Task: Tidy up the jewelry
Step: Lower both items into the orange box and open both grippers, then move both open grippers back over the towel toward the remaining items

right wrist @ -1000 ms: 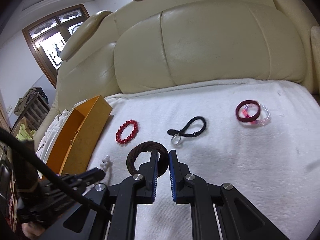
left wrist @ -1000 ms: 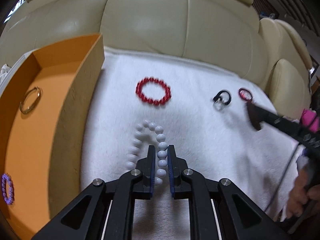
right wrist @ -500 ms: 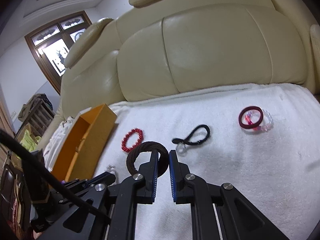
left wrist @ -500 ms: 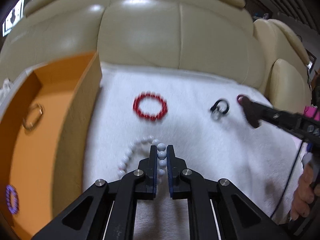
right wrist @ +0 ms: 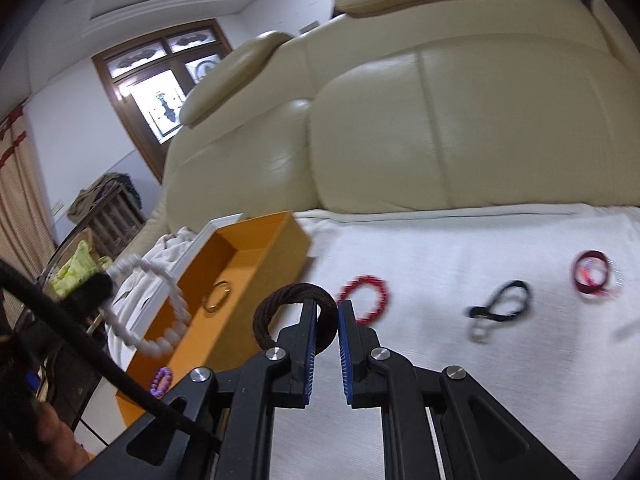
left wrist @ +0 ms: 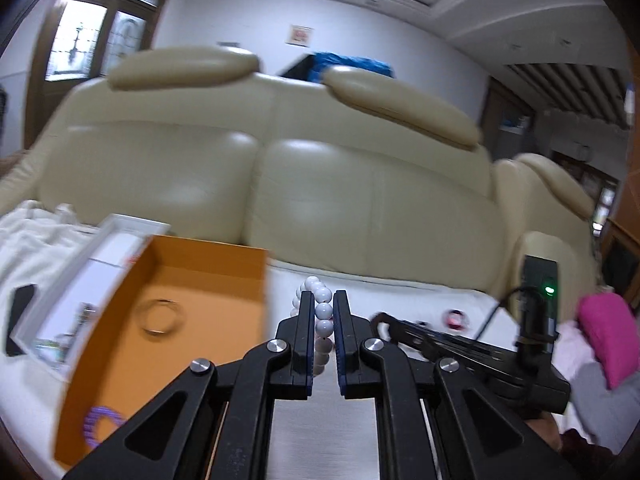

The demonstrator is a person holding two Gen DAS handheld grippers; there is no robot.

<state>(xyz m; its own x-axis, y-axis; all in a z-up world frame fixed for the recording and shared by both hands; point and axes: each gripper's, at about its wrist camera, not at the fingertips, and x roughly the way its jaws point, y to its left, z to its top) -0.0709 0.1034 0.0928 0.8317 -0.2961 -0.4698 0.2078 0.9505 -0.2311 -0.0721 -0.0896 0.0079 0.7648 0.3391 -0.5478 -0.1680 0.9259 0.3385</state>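
Lifted off the white towel (right wrist: 460, 280), the white bead bracelet (left wrist: 323, 312) is hanging in the left claw (left wrist: 323, 320).
Right claw (right wrist: 328, 344) is pinching the brown hair tie (right wrist: 296, 312); both need dropping into the orange box (right wrist: 248, 264).

— What's behind everything?
— A cream leather sofa (right wrist: 460, 120) with padded headrests, and a white fluffy blanket (right wrist: 460, 340) spread over its seat.

— And on the walls?
— A dark wood-framed window (right wrist: 160, 80) with patterned glass, and a small framed picture (left wrist: 300, 35), too blurred to make out.

— Anything off to the side?
— A wooden crate (right wrist: 110, 208) with cloth piled on it, a striped curtain (right wrist: 18, 216), and something blue (left wrist: 352, 66) behind the sofa's back.
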